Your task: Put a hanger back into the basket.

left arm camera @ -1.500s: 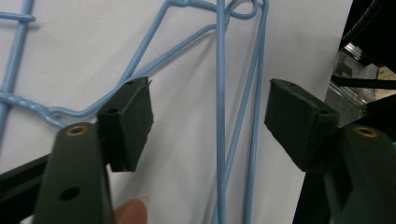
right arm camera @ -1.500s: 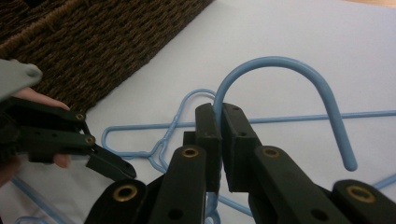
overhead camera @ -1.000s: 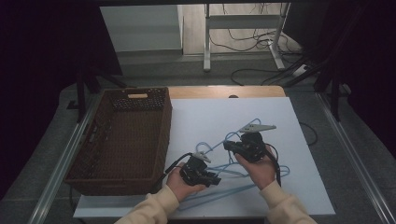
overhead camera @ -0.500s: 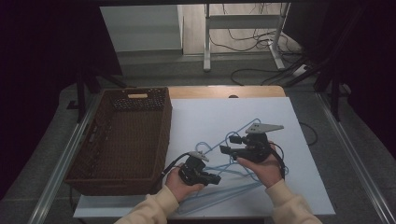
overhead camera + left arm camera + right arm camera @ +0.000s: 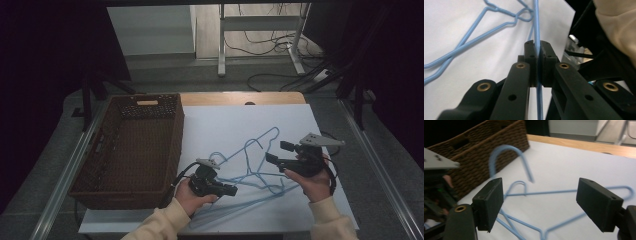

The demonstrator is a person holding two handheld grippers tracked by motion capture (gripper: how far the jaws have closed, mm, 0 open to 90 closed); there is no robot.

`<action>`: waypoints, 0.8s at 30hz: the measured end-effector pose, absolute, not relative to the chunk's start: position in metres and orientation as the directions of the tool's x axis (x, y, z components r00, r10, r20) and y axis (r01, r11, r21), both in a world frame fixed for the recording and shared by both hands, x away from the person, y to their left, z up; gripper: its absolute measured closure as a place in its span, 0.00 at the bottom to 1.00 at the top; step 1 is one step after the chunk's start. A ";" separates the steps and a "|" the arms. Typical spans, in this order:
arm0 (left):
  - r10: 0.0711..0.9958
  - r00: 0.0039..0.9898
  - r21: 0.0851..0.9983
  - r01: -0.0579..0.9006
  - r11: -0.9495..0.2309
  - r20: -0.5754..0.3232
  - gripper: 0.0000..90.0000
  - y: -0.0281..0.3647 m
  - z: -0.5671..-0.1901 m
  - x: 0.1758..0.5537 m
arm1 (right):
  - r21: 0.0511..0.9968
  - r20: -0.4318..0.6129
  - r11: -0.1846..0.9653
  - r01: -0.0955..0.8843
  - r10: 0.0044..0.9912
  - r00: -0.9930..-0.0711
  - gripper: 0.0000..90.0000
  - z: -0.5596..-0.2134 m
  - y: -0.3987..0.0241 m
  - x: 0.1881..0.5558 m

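Blue hanger wire (image 5: 537, 37) between clamped fingers (image 5: 530, 53)

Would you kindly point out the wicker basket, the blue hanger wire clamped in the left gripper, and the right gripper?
wicker basket (image 5: 131, 145), high view, on its woven floor.
blue hanger wire (image 5: 536, 22), left gripper view, on the straight wire above the jaws.
right gripper (image 5: 540, 206), right gripper view, midway between its open fingertips.

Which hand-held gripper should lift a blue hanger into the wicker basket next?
Left, probably. The left hand-held gripper is already shut on a blue hanger wire and sits nearer the wicker basket. The right hand-held gripper is open and holds nothing.
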State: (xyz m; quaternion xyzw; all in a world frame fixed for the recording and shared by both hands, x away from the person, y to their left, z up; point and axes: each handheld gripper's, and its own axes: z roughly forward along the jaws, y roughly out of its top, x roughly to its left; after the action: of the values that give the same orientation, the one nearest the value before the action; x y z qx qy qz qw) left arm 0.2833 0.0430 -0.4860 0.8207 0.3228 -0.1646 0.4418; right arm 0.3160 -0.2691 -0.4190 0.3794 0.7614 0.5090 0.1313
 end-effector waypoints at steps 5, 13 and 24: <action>0.354 0.746 0.634 0.666 -0.392 -0.564 0.95 0.044 -0.475 0.280 | 0.876 0.203 0.140 0.462 0.762 -0.615 0.24 -0.424 -0.295 0.319; 0.326 0.773 0.664 0.634 -0.396 -0.544 0.95 0.045 -0.459 0.274 | 0.869 0.228 0.084 0.487 0.807 -0.545 0.24 -0.433 -0.318 0.326; 0.323 0.802 0.716 0.596 -0.363 -0.503 0.95 0.062 -0.429 0.268 | 0.859 0.236 0.065 0.508 0.830 -0.506 0.25 -0.440 -0.330 0.330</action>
State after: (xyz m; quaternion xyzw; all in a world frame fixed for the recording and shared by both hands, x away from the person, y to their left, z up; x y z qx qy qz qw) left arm 0.2684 0.0615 -0.4292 0.8135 0.2823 -0.1398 0.4888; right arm 0.3299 -0.3295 -0.4397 0.4700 0.7116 0.4965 0.1620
